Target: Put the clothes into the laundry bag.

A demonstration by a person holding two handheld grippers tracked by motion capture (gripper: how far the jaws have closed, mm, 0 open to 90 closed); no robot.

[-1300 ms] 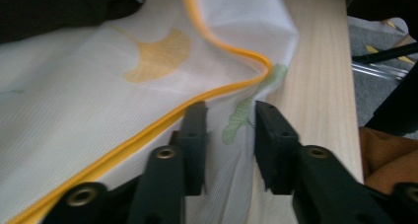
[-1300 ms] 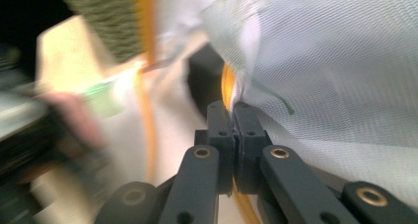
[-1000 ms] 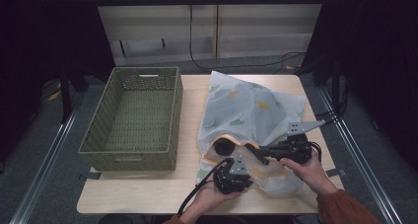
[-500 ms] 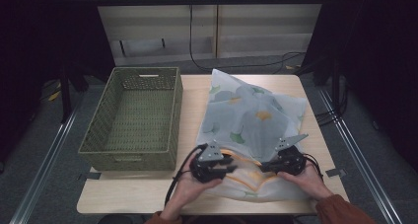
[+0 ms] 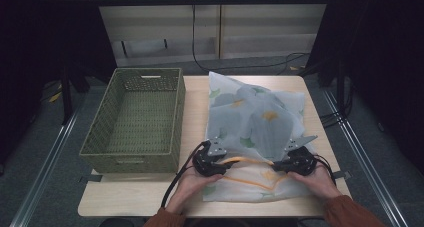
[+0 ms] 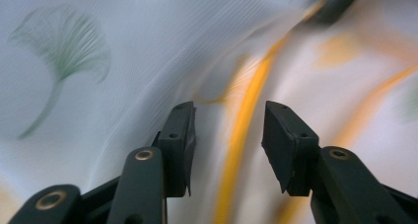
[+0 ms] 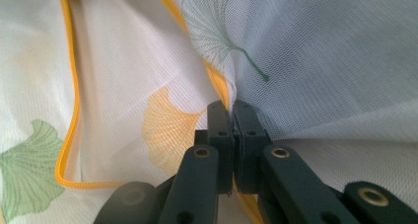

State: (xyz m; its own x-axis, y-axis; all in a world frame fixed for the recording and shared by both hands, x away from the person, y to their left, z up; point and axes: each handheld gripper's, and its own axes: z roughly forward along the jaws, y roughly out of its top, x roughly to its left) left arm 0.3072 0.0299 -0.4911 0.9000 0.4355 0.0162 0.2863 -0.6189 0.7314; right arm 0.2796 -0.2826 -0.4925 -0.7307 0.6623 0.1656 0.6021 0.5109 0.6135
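A sheer white mesh cloth (image 5: 255,122) printed with green and orange ginkgo leaves and edged in orange lies on the right half of the wooden table. My left gripper (image 5: 220,163) is at the cloth's near left, and its jaws have just been opening. In the left gripper view the left gripper (image 6: 229,135) stands open with the orange hem (image 6: 246,120) running under the gap, not pinched. My right gripper (image 5: 280,164) is at the near right. The right gripper view shows my right gripper (image 7: 231,110) shut on the cloth's orange hem (image 7: 217,83).
A green woven basket (image 5: 136,118) stands on the table's left half, close to the left edge of the cloth. The bare wooden table (image 5: 130,199) runs along the near edge. Cables trail on the floor behind the table.
Both hands have spread apart along the cloth's near edge, the left one moving left. The raised fold of cloth has come down flat. The left jaws have opened off the hem.
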